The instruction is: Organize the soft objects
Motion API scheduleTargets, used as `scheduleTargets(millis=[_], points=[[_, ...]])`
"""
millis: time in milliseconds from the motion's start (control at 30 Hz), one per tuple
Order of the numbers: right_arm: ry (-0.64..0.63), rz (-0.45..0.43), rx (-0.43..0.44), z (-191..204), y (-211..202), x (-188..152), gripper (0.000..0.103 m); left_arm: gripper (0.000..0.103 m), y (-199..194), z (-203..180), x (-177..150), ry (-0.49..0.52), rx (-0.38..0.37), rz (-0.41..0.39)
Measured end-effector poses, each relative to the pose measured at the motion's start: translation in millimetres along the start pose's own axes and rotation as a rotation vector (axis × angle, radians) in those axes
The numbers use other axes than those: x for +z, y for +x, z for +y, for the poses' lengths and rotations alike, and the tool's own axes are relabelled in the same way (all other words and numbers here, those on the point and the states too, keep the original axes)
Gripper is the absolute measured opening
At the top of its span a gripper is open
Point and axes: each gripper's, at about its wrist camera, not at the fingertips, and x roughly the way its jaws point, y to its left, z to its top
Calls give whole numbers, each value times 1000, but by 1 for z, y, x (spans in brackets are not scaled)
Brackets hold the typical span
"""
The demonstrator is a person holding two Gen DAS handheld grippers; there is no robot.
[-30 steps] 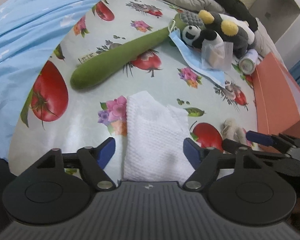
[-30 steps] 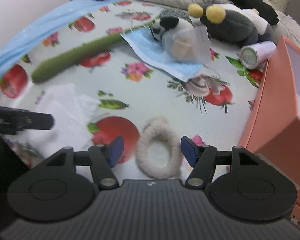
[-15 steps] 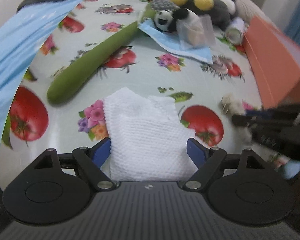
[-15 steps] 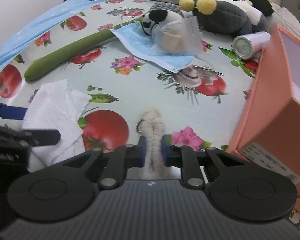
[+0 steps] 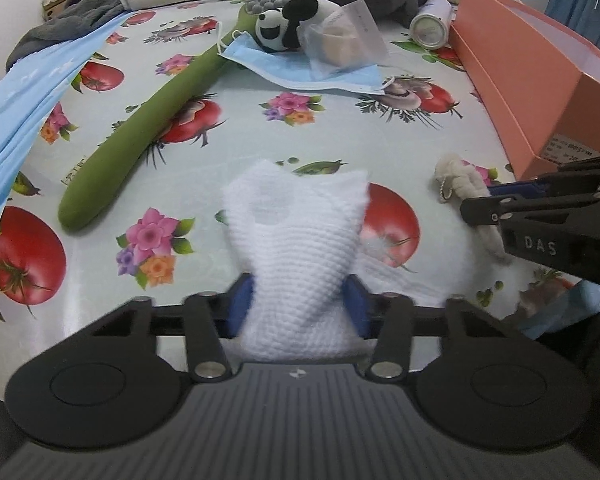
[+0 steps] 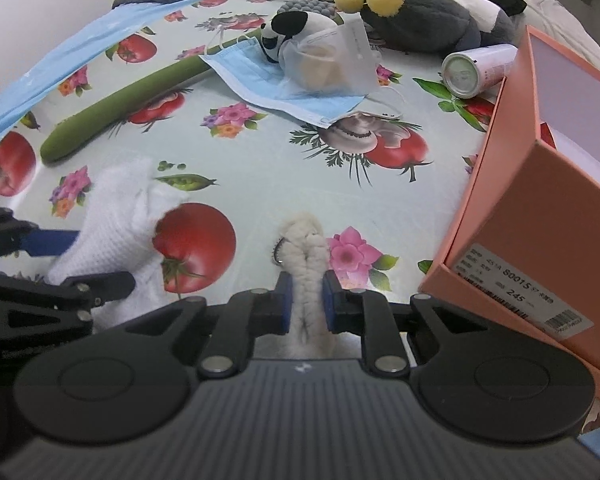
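My left tongs [image 5: 298, 306] have just been closing, and their blue pads now pinch the near end of the white knitted cloth [image 5: 296, 236], which bunches and fans out beyond the jaws; half a second ago the same cloth lay flat between pads standing wide. My right tongs [image 6: 304, 296] are clamped narrow on the cream rope ring [image 6: 306, 256], squeezed from a round loop into two strands; a second ago the jaws were still wide around it, and they have held it since. Both soft items sit low over the near part of the tabletop [image 6: 260, 148], whose oilcloth shows tomatoes and flowers.

To the right stands the open orange shoebox [image 6: 540, 216], its near corner just beside the rope ring; I judge it the likely container, so both grasps now look ready for lifting toward it.

Farther off lie a green plush stem [image 5: 140, 132] at left, a blue face mask [image 5: 300, 72] under a panda plush [image 5: 280, 24] and a clear bag, and a pale can [image 6: 476, 68] on its side by the box's far end.
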Motion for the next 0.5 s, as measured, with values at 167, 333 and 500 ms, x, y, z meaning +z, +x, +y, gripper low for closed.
scheduleTargets(millis=[167, 333, 500], points=[[21, -3, -3, -2, -6, 0, 17, 21, -3, -4, 5, -28, -26, 6], [50, -28, -5, -7, -20, 3, 16, 19, -15, -1, 12, -73, -39, -13], [65, -62, -17, -9, -38, 6, 16, 19, -33, 5, 20, -143, -49, -40]])
